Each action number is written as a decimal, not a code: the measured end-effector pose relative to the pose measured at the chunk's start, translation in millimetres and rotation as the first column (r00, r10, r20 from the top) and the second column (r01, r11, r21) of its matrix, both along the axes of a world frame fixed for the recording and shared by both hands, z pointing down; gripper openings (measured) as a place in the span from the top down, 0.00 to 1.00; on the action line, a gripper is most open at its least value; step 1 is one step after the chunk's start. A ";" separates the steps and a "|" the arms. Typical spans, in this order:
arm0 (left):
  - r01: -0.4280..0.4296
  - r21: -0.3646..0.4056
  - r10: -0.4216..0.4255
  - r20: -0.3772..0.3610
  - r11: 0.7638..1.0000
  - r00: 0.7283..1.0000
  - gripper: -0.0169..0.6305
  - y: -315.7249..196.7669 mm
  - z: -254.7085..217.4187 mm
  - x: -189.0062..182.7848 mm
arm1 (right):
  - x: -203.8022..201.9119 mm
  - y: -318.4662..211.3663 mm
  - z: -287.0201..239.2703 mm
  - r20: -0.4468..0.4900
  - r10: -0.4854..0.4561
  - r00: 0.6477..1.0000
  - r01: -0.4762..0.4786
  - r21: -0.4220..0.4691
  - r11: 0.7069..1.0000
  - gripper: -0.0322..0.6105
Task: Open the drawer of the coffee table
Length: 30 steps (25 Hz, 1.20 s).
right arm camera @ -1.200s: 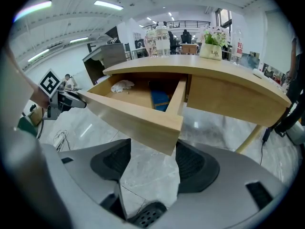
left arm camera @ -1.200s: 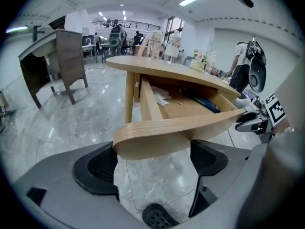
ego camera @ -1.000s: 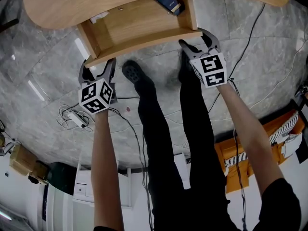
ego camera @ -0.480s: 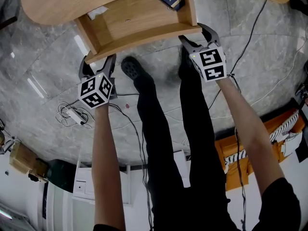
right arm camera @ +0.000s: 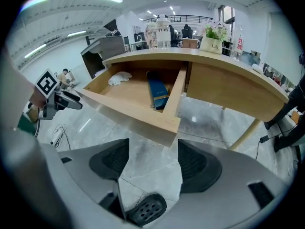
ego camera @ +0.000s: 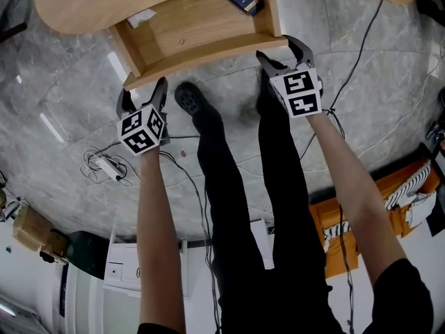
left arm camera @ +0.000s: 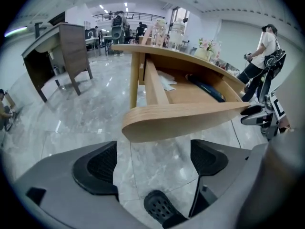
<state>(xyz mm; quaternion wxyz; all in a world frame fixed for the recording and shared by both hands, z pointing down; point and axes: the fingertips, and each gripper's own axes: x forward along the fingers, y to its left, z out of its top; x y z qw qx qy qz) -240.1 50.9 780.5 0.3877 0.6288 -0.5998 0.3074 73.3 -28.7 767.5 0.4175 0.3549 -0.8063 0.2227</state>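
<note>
The light wooden coffee table point(ego camera: 83, 5) spans the top of the head view, and its drawer point(ego camera: 201, 51) stands pulled out toward me. A dark blue book point(right arm camera: 157, 93) and a crumpled white cloth point(right arm camera: 119, 78) lie inside the drawer. My left gripper point(ego camera: 142, 96) is open just short of the drawer front's left end point(left arm camera: 143, 125), holding nothing. My right gripper point(ego camera: 284, 54) is open just below the front's right corner point(right arm camera: 167, 128), also apart from it. Each gripper shows in the other's view.
The floor is grey marble. A white power strip with coiled cable point(ego camera: 104, 167) lies left of my left arm, and black cables point(ego camera: 361, 54) run on the right. My legs and a shoe point(ego camera: 191, 104) are under the drawer. A dark desk point(left arm camera: 57, 51) and people stand far off.
Both grippers have drawn back a little from the drawer front and now stand clear of it. The drawer stays pulled out.
</note>
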 end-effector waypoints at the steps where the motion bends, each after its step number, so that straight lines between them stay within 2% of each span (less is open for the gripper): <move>1: 0.004 -0.006 -0.004 0.002 1.000 1.000 0.24 3.3 -1.5 -2.0 | 2.9 1.4 -1.3 -0.008 0.002 1.000 -0.002 -0.004 1.000 0.52; 7: 0.002 -0.046 -0.002 0.005 0.999 1.000 0.24 23.3 -23.2 1.3 | 20.4 16.6 -27.8 -0.053 0.008 0.999 -0.009 -0.028 1.000 0.52; 11: -0.001 -0.025 0.000 -0.008 1.000 1.000 0.24 24.9 -59.3 15.5 | 19.2 30.6 -63.3 -0.054 -0.008 0.999 0.006 -0.053 0.999 0.52; 15: -0.042 -0.008 0.042 0.001 0.999 0.999 0.25 22.5 -97.9 35.1 | 9.2 35.1 -106.2 -0.031 -0.025 0.999 0.023 -0.064 0.998 0.53; 24: -0.082 0.084 0.084 -0.023 0.993 0.996 0.25 13.7 -210.4 79.8 | -6.1 29.4 -214.4 0.055 0.003 0.998 -0.001 -0.046 0.999 0.53; 30: -0.088 0.176 0.097 -0.046 0.981 0.994 0.25 -1.8 -298.8 111.8 | -1.8 28.4 -284.1 0.085 -0.035 0.996 0.036 -0.015 0.999 0.53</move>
